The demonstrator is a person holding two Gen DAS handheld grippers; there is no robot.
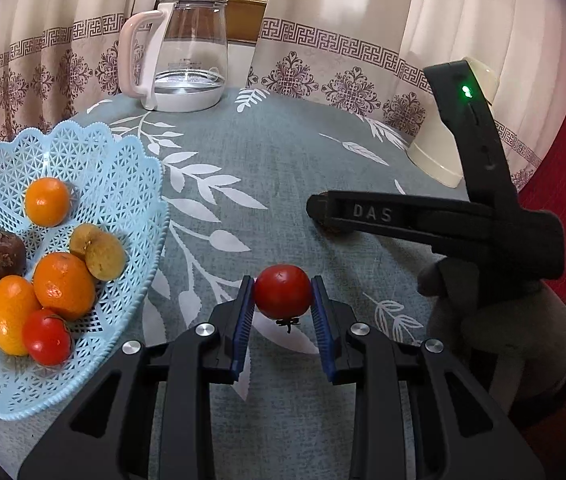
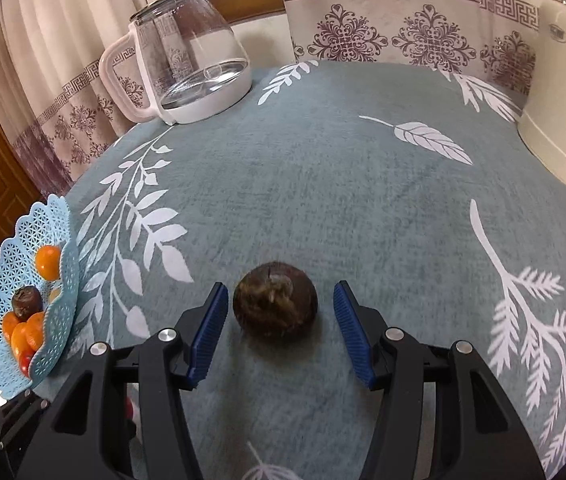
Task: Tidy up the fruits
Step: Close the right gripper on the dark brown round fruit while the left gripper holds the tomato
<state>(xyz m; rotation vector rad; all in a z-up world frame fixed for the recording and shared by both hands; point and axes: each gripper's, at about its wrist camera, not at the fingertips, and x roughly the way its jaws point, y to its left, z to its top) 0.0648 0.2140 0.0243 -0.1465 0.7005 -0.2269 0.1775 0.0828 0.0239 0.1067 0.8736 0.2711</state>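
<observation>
Looking along my left claw (image 1: 283,304), I see its blue pads pressed against both sides of a red tomato (image 1: 283,291), gripping it above the leaf-patterned cloth of the worktop (image 1: 283,168), stem end turned toward me. To the left stands the pale blue lattice basket (image 1: 131,168), holding oranges (image 1: 47,201), another tomato (image 1: 47,337) and some brown fruits (image 1: 2,253). A glass kettle (image 1: 187,52) stands at the far edge, and my right claw (image 1: 325,212) reaches in from the right, held in a gloved hand (image 1: 499,320).

From the right wrist, my right claw (image 2: 281,322) is spread wide, its pads either side of a dark brown round fruit (image 2: 275,300) lying on the cloth, touching neither. The basket (image 2: 15,264) sits well apart at the far left edge, and the kettle (image 2: 191,64) stands beyond.
</observation>
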